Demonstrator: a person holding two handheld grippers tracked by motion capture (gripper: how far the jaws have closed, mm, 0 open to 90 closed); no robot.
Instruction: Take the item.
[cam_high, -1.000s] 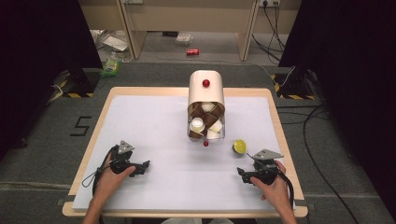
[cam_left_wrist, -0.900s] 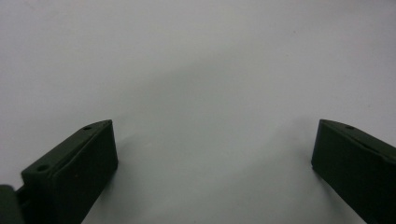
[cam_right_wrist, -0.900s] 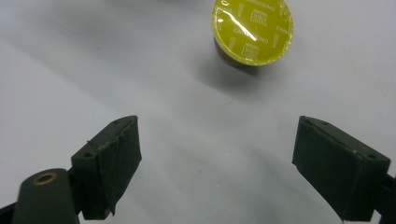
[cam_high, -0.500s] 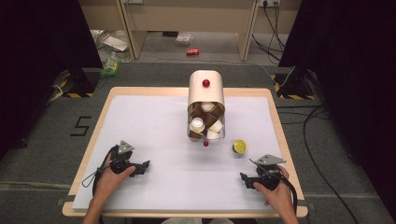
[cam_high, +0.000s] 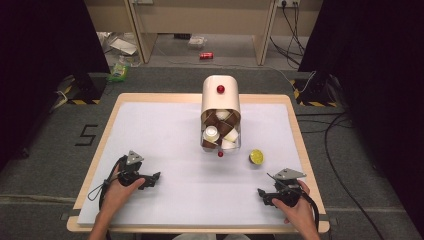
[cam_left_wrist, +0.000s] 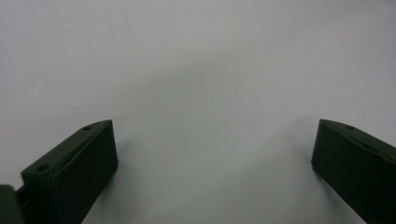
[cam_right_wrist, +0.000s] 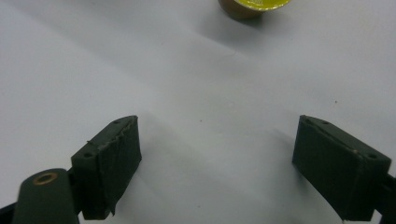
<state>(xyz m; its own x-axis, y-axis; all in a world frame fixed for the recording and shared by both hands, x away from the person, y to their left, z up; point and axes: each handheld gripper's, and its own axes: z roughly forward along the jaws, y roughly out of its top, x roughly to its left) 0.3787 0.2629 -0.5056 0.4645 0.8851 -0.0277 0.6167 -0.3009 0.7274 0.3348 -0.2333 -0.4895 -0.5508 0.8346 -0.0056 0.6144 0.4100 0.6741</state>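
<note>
A cream container (cam_high: 220, 97) with a red knob lies on its side at the table's middle back. Its open mouth faces me and holds several brown and white capsules (cam_high: 218, 131). A small red ball (cam_high: 220, 154) rests just in front of the mouth. A yellow-topped capsule (cam_high: 256, 156) stands alone to the right of it, and its lower edge shows in the right gripper view (cam_right_wrist: 253, 6). My left gripper (cam_high: 154, 177) rests open on the table at the front left, nothing between its jaws (cam_left_wrist: 215, 163). My right gripper (cam_high: 262, 194) is open at the front right (cam_right_wrist: 217, 158), short of the capsule.
The white mat (cam_high: 165, 130) covers a wooden table (cam_high: 295, 120). Cables trail from both grippers near the front edge. On the floor beyond lie a red can (cam_high: 206, 55) and some litter.
The right gripper has drawn back toward the front edge, away from the yellow-topped capsule. The left gripper has stayed put.
</note>
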